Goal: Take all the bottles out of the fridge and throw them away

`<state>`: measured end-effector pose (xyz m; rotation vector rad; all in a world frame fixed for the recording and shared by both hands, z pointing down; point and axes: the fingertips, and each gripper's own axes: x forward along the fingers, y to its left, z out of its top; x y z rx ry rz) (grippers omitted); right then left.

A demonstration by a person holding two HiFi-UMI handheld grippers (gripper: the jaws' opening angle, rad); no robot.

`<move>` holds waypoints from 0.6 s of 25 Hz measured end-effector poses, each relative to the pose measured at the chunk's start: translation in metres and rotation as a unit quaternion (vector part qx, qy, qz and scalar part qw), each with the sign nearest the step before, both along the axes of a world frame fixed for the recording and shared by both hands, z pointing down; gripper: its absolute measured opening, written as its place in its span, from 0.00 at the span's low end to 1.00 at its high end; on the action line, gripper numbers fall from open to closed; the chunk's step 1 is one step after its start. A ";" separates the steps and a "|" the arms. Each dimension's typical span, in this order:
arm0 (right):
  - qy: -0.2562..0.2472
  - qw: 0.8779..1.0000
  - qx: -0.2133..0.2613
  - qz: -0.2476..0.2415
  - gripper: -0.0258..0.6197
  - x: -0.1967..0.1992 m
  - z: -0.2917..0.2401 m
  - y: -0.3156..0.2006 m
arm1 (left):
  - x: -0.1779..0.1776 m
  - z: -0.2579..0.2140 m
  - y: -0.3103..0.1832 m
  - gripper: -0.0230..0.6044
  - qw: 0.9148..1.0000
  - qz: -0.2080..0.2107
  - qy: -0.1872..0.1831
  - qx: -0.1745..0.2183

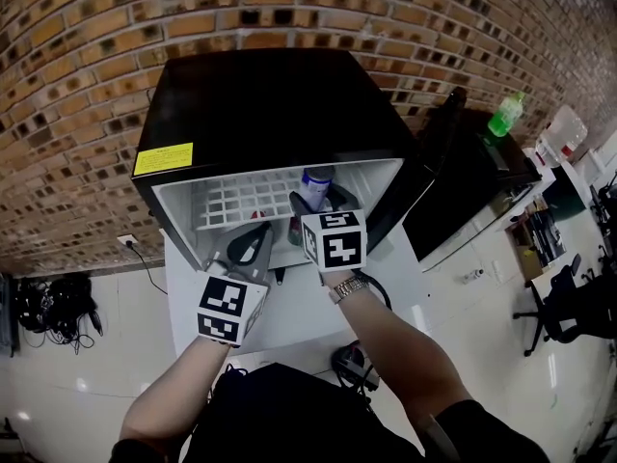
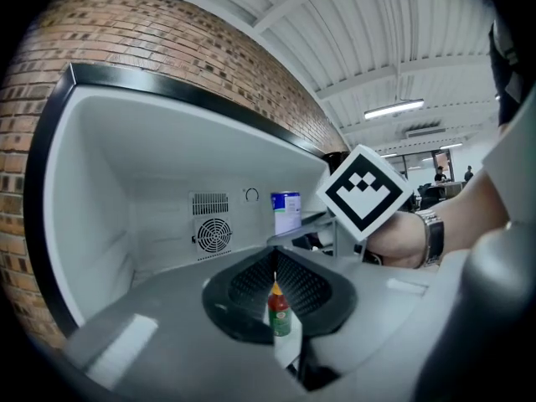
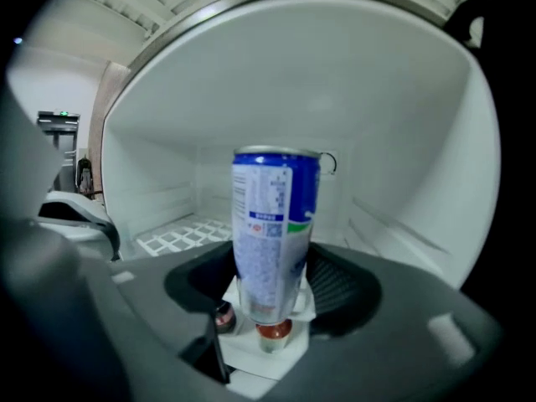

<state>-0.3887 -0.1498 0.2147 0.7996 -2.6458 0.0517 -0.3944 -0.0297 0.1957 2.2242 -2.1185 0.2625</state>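
**Right gripper on the bottle; the pull out looks like it runs straight back**

Head view: the right gripper [image 1: 320, 205] reaches into the fridge [image 1: 270, 85], its jaws on either side of the upright bottle [image 1: 315, 181]. The left gripper [image 1: 249, 246] sits at the opening, just to the left and farther from the bottle.

Left gripper view: its jaws are pressed together with nothing pinched. The bottle [image 2: 286, 212] stands ahead and to the right.

Right gripper view: the jaws are spread wide, pads against the bottle's [image 3: 275, 224] flanks. Its long axis is upright across them, dead centre.
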 end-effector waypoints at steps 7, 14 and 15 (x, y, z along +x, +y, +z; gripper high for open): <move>-0.013 1.000 0.003 -0.020 0.45 0.034 -0.008 0.025 | 0.032 0.006 -0.001 0.04 1.000 0.005 0.001 -0.006; -0.019 0.999 -0.004 -0.033 0.45 0.086 -0.007 0.045 | 0.079 0.014 -0.003 0.04 1.000 0.008 0.011 -0.012; -0.018 0.999 -0.005 -0.036 0.45 0.095 -0.005 0.048 | 0.087 0.015 -0.004 0.04 1.000 0.009 0.012 -0.013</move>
